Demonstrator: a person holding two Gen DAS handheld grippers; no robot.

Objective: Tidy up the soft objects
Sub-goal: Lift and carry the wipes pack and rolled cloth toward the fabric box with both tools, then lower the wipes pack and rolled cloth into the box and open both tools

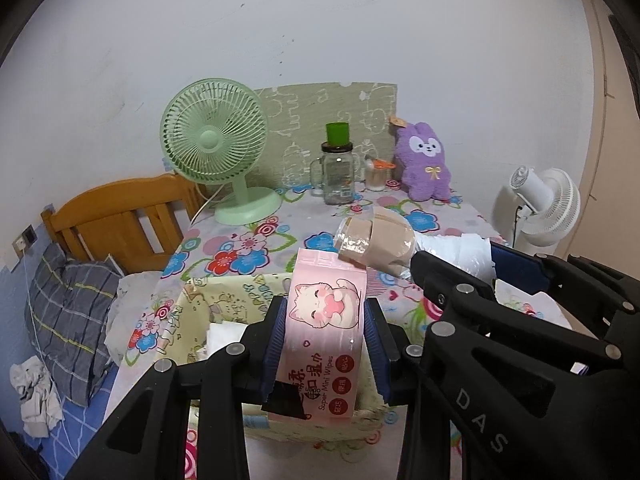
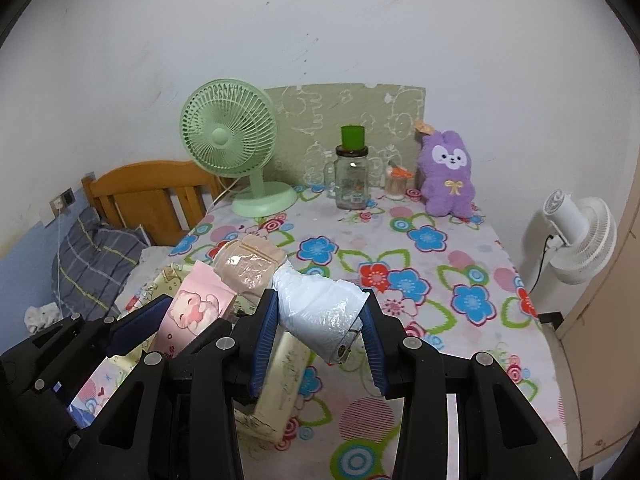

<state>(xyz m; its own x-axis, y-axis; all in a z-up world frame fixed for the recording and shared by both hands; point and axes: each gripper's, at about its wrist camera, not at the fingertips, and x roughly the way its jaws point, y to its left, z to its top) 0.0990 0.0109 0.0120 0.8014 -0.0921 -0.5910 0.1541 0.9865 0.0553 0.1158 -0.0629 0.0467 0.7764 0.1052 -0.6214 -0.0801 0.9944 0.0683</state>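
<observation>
Left wrist view: the left gripper [image 1: 325, 336] was clamped on one pink wipes pack [image 1: 320, 344], both blue pads pressing its sides, the pack hanging over the open cloth basket [image 1: 192, 312] at six o'clock. At three o'clock the right gripper [image 1: 452, 270] came in from the side, carrying a plastic-wrapped bundle [image 1: 376, 240], its beige end nearly touching the pack's top corner. Beyond, at twelve o'clock, stood one green fan [image 1: 214, 140], one glass jar [image 1: 338, 172], one purple plush rabbit [image 1: 426, 160] and, off the desk [image 1: 280, 240] at two o'clock, one white fan [image 1: 548, 204].

Right wrist view: the right gripper [image 2: 322, 320] gripped the bundle's white end [image 2: 320, 304] at a middling width, the beige end [image 2: 250, 266] poking toward eleven o'clock. The left gripper [image 2: 176, 320] and its pink pack [image 2: 192, 308] sat at nine o'clock, the basket [image 2: 280, 380] below both.

The risk, by the look of it: two loads were crowding one basket mouth. If both went down together, bundle and pack could knock, and the slick wrapping could slip from the pads. The pack, held low on its sides, might also tip and catch the soft rim. The rabbit was not yet gathered.
</observation>
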